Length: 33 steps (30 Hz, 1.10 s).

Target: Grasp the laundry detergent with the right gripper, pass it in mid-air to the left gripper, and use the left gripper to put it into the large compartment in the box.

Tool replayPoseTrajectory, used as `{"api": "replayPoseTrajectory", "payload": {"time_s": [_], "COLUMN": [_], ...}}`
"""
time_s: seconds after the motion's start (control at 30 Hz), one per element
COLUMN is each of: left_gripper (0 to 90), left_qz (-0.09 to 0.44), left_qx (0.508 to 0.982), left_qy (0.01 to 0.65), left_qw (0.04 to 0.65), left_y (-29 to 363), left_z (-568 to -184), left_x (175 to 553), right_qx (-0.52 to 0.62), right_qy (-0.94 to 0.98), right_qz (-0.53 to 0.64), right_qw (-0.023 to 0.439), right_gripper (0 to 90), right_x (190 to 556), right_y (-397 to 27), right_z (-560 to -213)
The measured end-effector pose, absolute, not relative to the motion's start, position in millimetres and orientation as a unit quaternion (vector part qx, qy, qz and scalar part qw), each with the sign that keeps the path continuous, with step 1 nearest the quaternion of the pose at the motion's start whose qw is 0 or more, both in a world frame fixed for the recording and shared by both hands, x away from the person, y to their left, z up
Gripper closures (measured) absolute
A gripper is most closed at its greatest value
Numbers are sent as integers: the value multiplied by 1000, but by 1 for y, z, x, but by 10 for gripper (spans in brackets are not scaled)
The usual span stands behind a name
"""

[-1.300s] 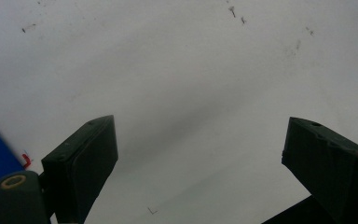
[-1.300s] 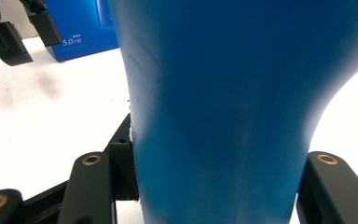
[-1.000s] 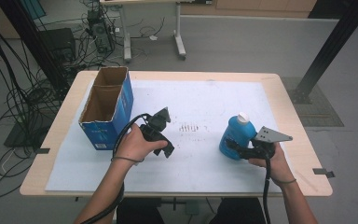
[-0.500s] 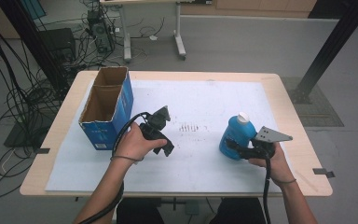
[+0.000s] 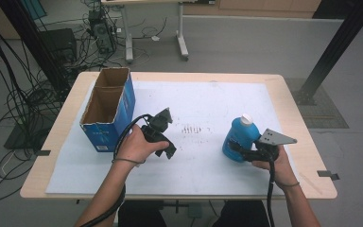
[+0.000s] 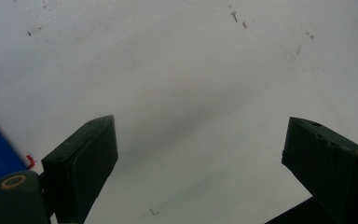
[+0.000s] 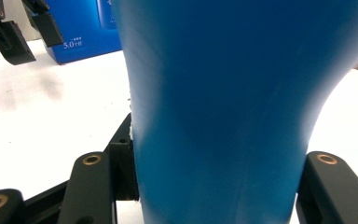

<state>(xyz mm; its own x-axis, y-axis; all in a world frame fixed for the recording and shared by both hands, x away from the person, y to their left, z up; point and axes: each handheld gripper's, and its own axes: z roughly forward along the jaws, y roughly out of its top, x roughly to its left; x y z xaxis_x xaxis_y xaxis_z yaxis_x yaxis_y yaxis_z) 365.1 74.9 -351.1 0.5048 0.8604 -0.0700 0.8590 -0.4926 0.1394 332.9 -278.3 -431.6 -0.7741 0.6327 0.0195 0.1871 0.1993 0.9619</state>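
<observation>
A blue bottle (image 5: 238,137) with a white cap stands upright on the white mat (image 5: 208,99), right of the middle. My right gripper (image 5: 235,150) comes in from the right, low on the bottle, and its jaws are shut on the body. In the right gripper view the bottle (image 7: 223,102) stands between the jaws of the right gripper (image 7: 214,163). My left gripper (image 5: 166,133) hangs over the mat near the middle, held in a hand. In its own view the left gripper (image 6: 200,140) is open, with bare mat between the jaws.
An open-topped blue cardboard box (image 5: 108,106) stands at the table's left, close to the left hand. The wooden table edge (image 5: 307,137) lies just right of the bottle. Cables and equipment crowd the floor to the left; a black post (image 5: 331,52) rises at the far right.
</observation>
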Motion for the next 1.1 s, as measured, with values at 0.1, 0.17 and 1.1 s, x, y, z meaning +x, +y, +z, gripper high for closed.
{"api": "replayPoseTrajectory", "payload": {"time_s": [0.1, 0.17, 1.1], "left_gripper": [106, 106, 106], "left_qz": [5, 6, 18], "left_qx": [865, 864, 877], "left_qy": [496, 497, 472], "left_qw": [76, 78, 87], "left_y": [76, 76, 77], "left_z": [-351, -350, -321], "left_x": [365, 365, 367], "right_qx": [272, 271, 255], "right_qy": [750, 750, 760], "right_qz": [570, 570, 572], "right_qw": [196, 196, 176], "right_gripper": [432, 433, 434], "right_x": [333, 333, 334], "right_y": [-278, -278, -274], "right_z": [-431, -431, -406]}}
